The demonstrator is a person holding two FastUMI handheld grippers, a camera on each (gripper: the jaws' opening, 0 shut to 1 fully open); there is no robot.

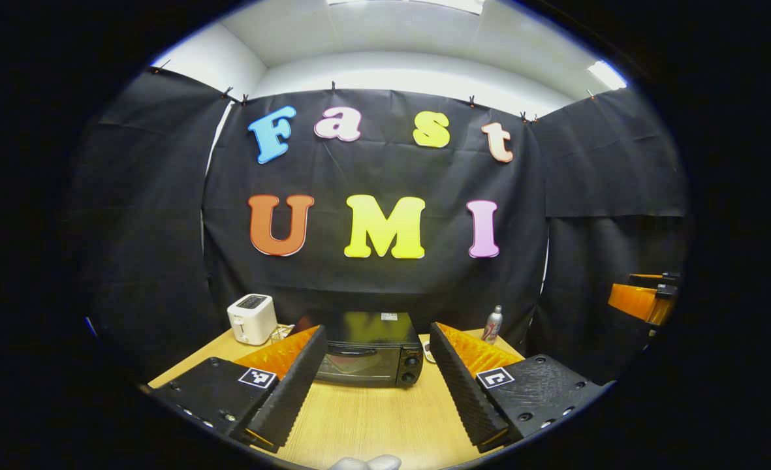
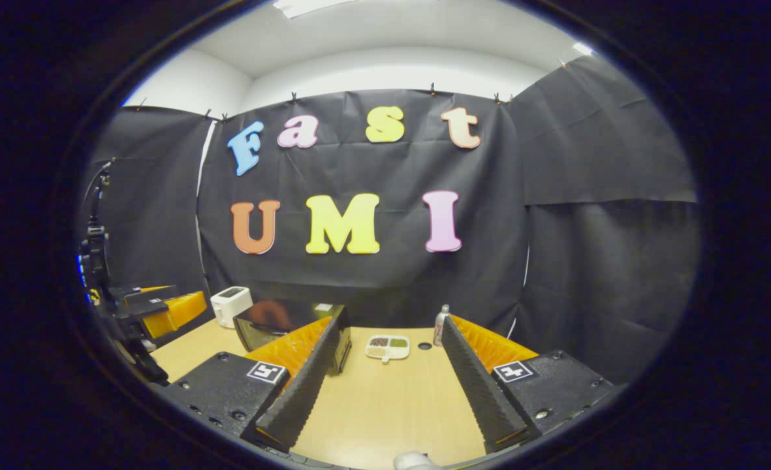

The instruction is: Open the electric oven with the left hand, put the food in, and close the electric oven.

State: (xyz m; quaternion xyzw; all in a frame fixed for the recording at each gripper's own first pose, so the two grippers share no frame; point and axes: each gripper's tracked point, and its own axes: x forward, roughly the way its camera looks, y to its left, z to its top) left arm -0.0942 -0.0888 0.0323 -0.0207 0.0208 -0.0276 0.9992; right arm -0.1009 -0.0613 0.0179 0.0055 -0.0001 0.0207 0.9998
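Table (image 1: 372, 418) pale wood-grain, matt; oven (image 1: 369, 349) glossy, dark, reflective; toaster (image 1: 252, 318) smooth white plastic; bottle (image 1: 493, 324) shiny metal.

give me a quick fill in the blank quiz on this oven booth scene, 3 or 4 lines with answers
1. The electric oven has its door ____.
2. The white toaster stands to the ____ of the oven in the left gripper view.
3. The food tray rests on the wooden ____.
4. The left gripper has its fingers ____, with nothing between them.

Missing words: closed; left; table; open
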